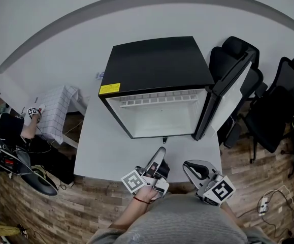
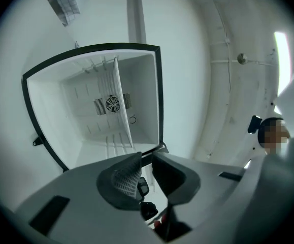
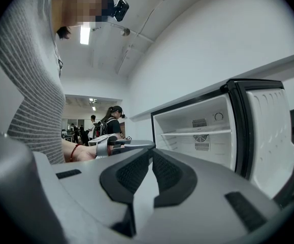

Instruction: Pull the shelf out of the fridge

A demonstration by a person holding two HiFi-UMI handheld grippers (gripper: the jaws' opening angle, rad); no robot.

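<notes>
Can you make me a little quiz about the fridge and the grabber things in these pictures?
1. True or false: the fridge has its door standing open.
2. Where is the shelf? A. inside the fridge. B. lying on top of it. C. pulled right out.
3. Fill in the gap: the left gripper is holding ____.

Key: 1 true; 2 A; 3 nothing.
</notes>
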